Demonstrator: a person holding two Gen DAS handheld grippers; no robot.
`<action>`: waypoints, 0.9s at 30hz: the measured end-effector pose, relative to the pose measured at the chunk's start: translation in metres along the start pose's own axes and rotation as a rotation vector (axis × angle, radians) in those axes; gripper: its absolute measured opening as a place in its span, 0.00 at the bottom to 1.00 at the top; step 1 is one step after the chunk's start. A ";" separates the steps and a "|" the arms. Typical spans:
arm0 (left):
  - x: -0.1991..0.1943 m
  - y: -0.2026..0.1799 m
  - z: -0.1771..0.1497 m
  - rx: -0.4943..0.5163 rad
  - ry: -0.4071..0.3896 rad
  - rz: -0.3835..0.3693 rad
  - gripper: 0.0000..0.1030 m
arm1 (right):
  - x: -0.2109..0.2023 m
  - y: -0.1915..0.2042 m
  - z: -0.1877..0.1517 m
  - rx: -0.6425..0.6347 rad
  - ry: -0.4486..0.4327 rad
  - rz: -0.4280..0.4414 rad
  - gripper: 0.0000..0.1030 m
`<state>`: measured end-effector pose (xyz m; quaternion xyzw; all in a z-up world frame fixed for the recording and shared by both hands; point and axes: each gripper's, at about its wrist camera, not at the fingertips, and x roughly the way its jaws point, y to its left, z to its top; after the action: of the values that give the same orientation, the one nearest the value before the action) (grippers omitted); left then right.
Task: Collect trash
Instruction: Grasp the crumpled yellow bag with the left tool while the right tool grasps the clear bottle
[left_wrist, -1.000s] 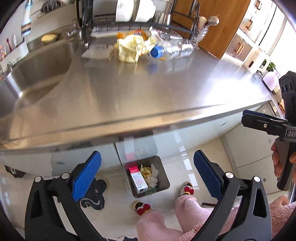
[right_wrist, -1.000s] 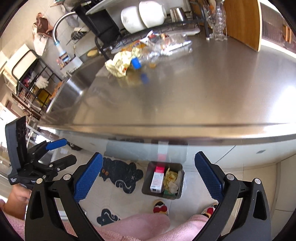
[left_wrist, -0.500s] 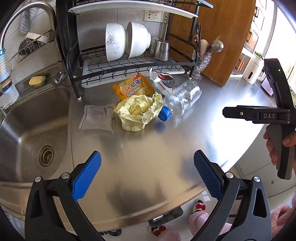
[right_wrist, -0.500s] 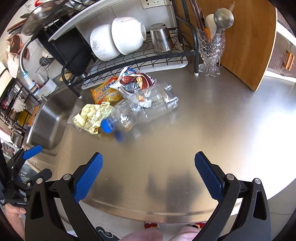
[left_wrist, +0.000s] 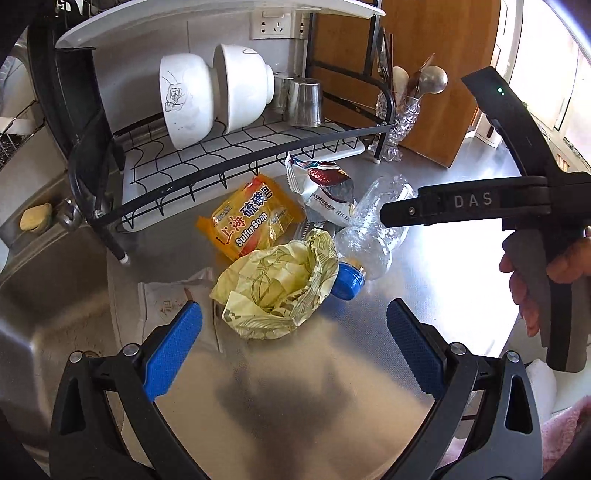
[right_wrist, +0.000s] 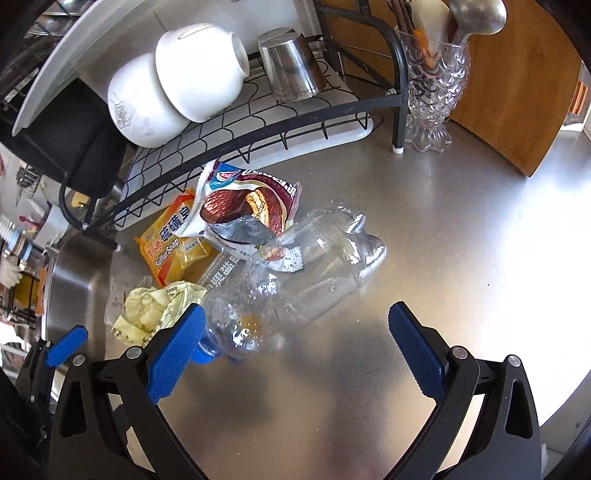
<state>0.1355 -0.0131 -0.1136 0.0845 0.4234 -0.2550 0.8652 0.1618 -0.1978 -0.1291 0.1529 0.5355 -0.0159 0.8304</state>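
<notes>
**Both grippers close in on the litter pile**

Since half a second ago both cameras have pushed in over the counter: the pile of litter, then well ahead, now fills the middle of each view, and the floor bin seen earlier has dropped out of sight.

In the left wrist view, the sink (left_wrist: 48, 295) lies at nine o'clock. A flat white sachet (left_wrist: 166, 299) lies just beside the left blue pad. The left gripper (left_wrist: 291, 354) hangs with jaws spread wide and nothing between them, lined up on the crumpled yellow wrapper (left_wrist: 277, 288) at twelve o'clock, probably its first pick. Behind it, at eleven o'clock, sits the orange sulfur soap packet (left_wrist: 251, 218), partly under the dish rack (left_wrist: 236, 147). The snack wrapper (left_wrist: 325, 188) rests at one o'clock, against the crushed clear bottle (left_wrist: 373, 229), whose blue cap (left_wrist: 347, 280) touches the yellow wrapper.

In the right wrist view, the right gripper (right_wrist: 293, 350) is likewise spread and empty, its left pad overlapping the bottle's neck, so the bottle (right_wrist: 306, 273) seems its target. The stainless counter (right_wrist: 480, 240) is bare to the right, at three o'clock.
</notes>
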 end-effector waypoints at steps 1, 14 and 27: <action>0.003 0.002 0.002 -0.002 0.002 -0.014 0.92 | 0.003 -0.001 0.002 0.018 0.002 -0.004 0.97; 0.052 0.021 -0.001 -0.014 0.097 -0.027 0.89 | 0.039 0.012 0.008 0.062 0.066 -0.050 0.97; 0.056 0.021 -0.010 -0.083 0.113 -0.132 0.33 | 0.034 -0.012 -0.012 0.015 0.105 -0.009 0.63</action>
<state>0.1678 -0.0126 -0.1647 0.0350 0.4864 -0.2886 0.8239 0.1636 -0.2011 -0.1665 0.1575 0.5787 -0.0157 0.8001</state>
